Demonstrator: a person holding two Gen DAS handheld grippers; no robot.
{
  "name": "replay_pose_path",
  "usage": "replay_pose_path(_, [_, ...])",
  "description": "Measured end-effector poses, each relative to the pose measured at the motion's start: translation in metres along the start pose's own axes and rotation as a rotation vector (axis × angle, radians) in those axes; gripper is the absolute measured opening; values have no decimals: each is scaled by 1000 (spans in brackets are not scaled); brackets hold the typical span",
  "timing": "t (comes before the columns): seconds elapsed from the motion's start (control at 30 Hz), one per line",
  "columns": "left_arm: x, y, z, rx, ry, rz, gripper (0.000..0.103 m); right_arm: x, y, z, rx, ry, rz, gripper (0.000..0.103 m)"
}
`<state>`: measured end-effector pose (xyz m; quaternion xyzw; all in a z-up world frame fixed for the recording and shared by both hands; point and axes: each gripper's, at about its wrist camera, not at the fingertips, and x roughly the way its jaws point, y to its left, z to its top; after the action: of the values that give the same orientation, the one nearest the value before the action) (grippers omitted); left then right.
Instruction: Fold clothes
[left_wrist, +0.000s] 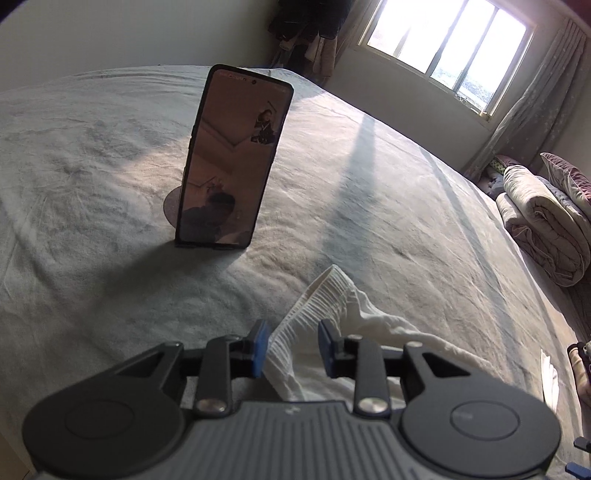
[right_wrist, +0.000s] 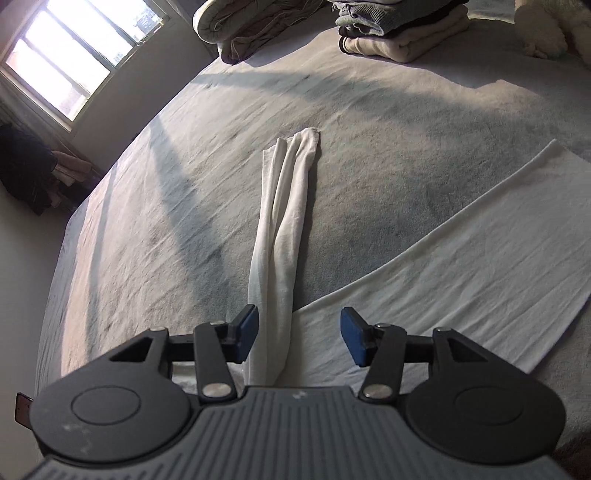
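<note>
A: How do your left fingers stand?

B: Your left gripper has its blue pads parted. The ribbed cuff of the white garment lies between them, close against the pad at 9 o'clock and clear of the pad at 3 o'clock. You are not pinching it.

A: And the right?

B: Your right gripper is spread wider. The long sleeve runs from under the pad at 9 o'clock straight up toward 12 o'clock, lying flat on the bed. The pad at 3 o'clock hangs over the garment's flat body, which stretches off toward 2 o'clock. Neither pad presses on cloth.

A: What lies further out?

B: From your left gripper, a phone stands propped upright at 11 o'clock, a window at 1 o'clock, and a rolled quilt at 3 o'clock. From your right gripper, folded clothes are stacked at 1 o'clock at the far edge of the bed.
</note>
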<state>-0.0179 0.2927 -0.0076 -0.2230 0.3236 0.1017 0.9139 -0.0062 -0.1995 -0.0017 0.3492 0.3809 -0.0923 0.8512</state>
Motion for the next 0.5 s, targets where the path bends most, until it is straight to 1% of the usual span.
replay_pose_path(0.03, [-2, -7, -1, 9, -7, -6, 30, -1, 2, 3, -13, -9, 2, 54])
replay_pose_path(0.07, [-3, -16, -3, 25, -11, -24, 30, -1, 4, 6, -26, -18, 3, 52])
replay_pose_path(0.13, [-5, -35, -6, 63, -7, -73, 30, -2, 8, 11, -53, -35, 6, 51])
replay_pose_path(0.23, [-3, -59, -12, 105, 29, -153, 30, 2, 16, 22, -88, -44, -8, 51])
replay_pose_path(0.3, [1, -73, -16, 118, 68, -200, 30, 7, 20, 28, -103, -46, -19, 51])
replay_pose_path(0.5, [14, -110, -29, 142, 161, -295, 31, 23, 29, 44, -134, -28, -33, 51])
